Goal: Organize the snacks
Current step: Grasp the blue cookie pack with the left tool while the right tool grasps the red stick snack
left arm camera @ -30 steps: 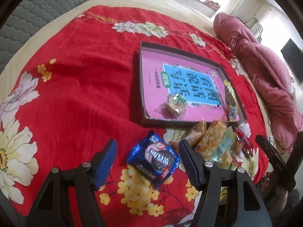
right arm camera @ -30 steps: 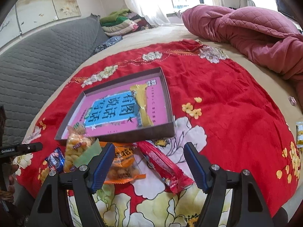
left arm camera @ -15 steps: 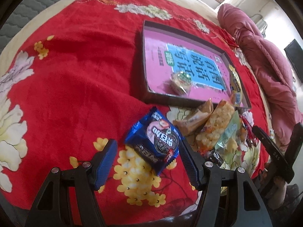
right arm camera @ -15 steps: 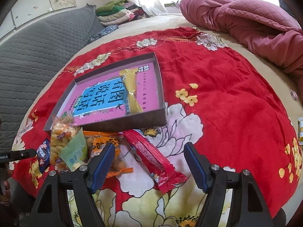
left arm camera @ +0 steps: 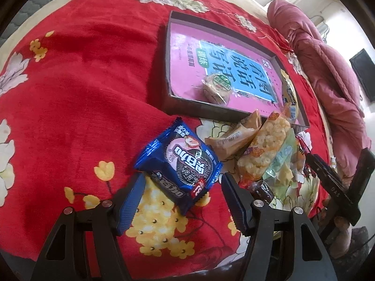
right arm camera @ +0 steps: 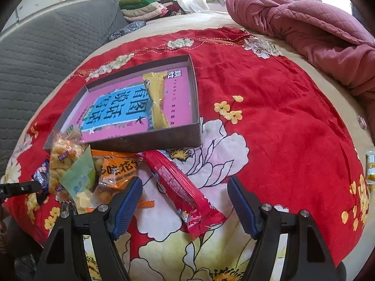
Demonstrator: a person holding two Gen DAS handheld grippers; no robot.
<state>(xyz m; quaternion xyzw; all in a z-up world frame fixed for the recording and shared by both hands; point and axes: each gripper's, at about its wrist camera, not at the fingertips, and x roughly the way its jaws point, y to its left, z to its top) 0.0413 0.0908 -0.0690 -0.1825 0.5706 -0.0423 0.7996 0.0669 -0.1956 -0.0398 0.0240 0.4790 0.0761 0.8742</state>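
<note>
A shallow box (left arm camera: 225,110) (right arm camera: 145,140) with a pink and blue bottom lies on the red flowered blanket. In it lie a round wrapped cake (left arm camera: 216,87) and a yellow packet (right arm camera: 156,100). My left gripper (left arm camera: 181,195) is open, its fingers on either side of the near end of a blue Oreo pack (left arm camera: 179,164). My right gripper (right arm camera: 184,207) is open around the near end of a long red packet (right arm camera: 181,187). Between them lies a pile of snacks: a puffed-corn bag (left arm camera: 262,149) (right arm camera: 63,161), a tan packet (left arm camera: 234,138), an orange bag (right arm camera: 117,171).
A rumpled pink quilt (right arm camera: 304,30) lies at the far right of the bed. A grey padded headboard (right arm camera: 46,46) stands at the left. A small yellow packet (right arm camera: 370,168) lies at the blanket's right edge. The other gripper's black finger (left arm camera: 332,182) shows at the right.
My left gripper has moved forward and down, so the Oreo pack now lies between its fingers. My right gripper has moved closer to the red packet, which now lies between its fingers.
</note>
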